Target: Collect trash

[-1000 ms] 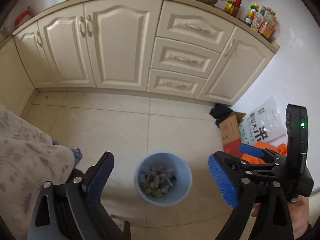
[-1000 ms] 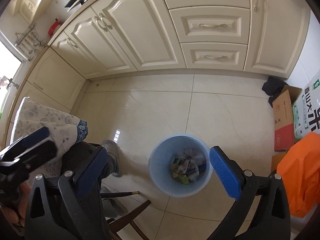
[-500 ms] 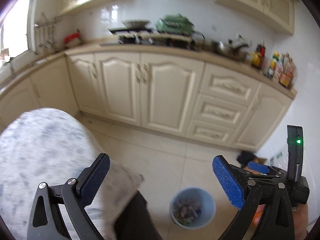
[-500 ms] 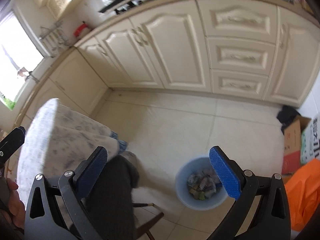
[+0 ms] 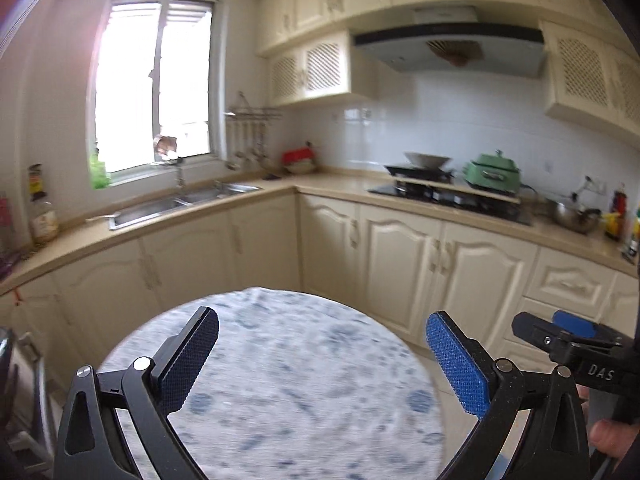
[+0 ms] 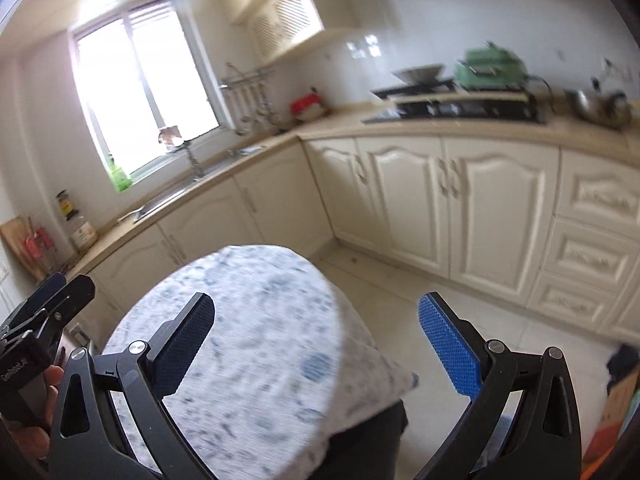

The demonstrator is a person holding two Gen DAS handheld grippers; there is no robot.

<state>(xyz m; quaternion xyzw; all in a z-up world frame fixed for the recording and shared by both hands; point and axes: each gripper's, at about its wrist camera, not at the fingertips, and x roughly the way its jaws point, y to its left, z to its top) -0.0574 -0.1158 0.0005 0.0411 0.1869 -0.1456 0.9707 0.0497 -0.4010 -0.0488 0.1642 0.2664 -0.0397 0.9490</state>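
Left gripper [image 5: 322,354] occupies the lower part of the left wrist frame, jaws spread wide apart with nothing between the blue pads. Right gripper [image 6: 316,338] sits likewise at the bottom of the right wrist frame, jaws wide apart and holding nothing. Both point across a round table [image 5: 280,380] covered in a white cloth with blue pattern, which fills the lower centre of each view; the cloth is blurred. No trash is discernible on the table, and no trash container can be made out for certain in either frame. Beyond the table, cream cabinets [image 5: 404,264] run across the middle of the frame beneath a beige countertop. A steel sink [image 5: 176,204] lies at centre left under a bright window [image 5: 156,96] in the upper left. A green pot [image 5: 494,170] stands on the stove at centre right, below a range hood [image 5: 448,48] in the upper right. In the right wrist view an orange object shows at the lower right edge, partly cut off.
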